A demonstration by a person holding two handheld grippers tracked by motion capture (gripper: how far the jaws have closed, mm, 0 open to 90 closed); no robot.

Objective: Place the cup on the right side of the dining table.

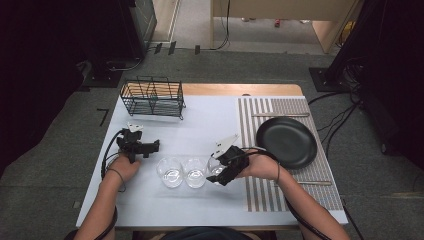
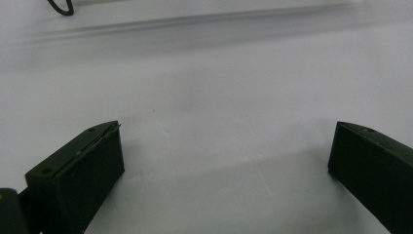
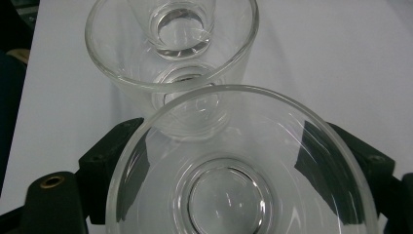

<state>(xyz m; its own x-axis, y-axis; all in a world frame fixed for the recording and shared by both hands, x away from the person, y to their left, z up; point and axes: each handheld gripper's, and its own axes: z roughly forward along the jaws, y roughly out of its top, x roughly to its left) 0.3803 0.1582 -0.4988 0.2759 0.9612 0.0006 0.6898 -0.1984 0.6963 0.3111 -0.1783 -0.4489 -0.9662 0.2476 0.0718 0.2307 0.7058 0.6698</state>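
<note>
Glasses stand in a row at the table's point(image 1: 150, 210) near edge. Right gripper point(image 1: 218, 176) straddles the rightmost glass point(image 3: 243, 170), jaws on its wall; grip looks closed. Left gripper point(image 1: 152, 146), wide open and empty, sits just up-left of the leftmost glass point(image 1: 169, 172).

light: bright on table point(image 1: 150, 200), dark surroundings | shadows: soft | focus: far edge blurred

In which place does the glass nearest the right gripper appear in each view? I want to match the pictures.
High view: the right glass ends the row of three, low centre, at the right gripper.
Right gripper view: the right glass is the large near one, between the jaws.
Left gripper view: open jaws over bare table top.
Shared landmark: the white table.
</note>
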